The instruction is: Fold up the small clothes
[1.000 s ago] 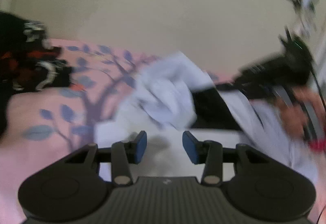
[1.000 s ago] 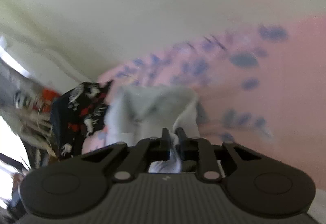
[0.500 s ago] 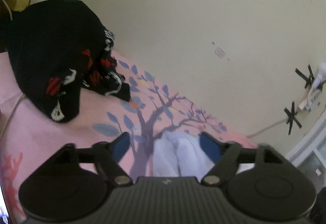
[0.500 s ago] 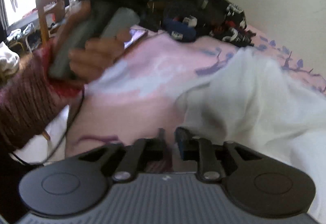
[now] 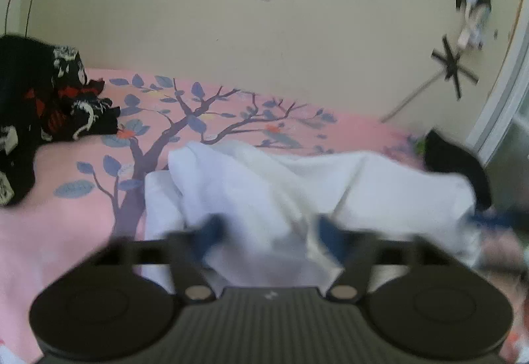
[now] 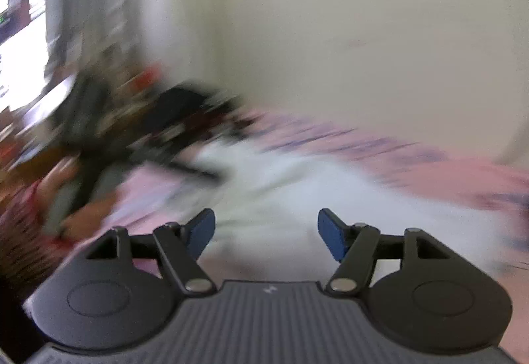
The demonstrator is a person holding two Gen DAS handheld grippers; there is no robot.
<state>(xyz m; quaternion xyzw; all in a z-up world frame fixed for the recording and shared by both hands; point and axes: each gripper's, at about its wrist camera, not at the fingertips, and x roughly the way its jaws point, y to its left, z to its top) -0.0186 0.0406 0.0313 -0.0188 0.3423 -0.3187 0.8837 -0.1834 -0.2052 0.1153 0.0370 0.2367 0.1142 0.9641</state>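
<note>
A white garment [image 5: 284, 188] lies rumpled on the pink bedsheet [image 5: 59, 231] with a tree print. My left gripper [image 5: 267, 235] is open and hovers just over the garment's near edge, its blue pads blurred. In the blurred right wrist view the white garment [image 6: 314, 185] spreads ahead of my right gripper [image 6: 266, 231], which is open and empty above it. The right gripper's dark body [image 5: 463, 168] shows at the garment's right end in the left wrist view.
A black garment [image 5: 43, 112] with red and white print is heaped at the left of the bed. A cream wall [image 5: 264, 33] runs behind the bed. A window frame [image 5: 509, 92] stands at the right. Blurred clutter [image 6: 99, 119] lies left of the right gripper.
My right gripper was shut on the white garment and is now open with nothing in it. My left gripper has dropped back over the garment, still open. The garment now lies spread wider.
</note>
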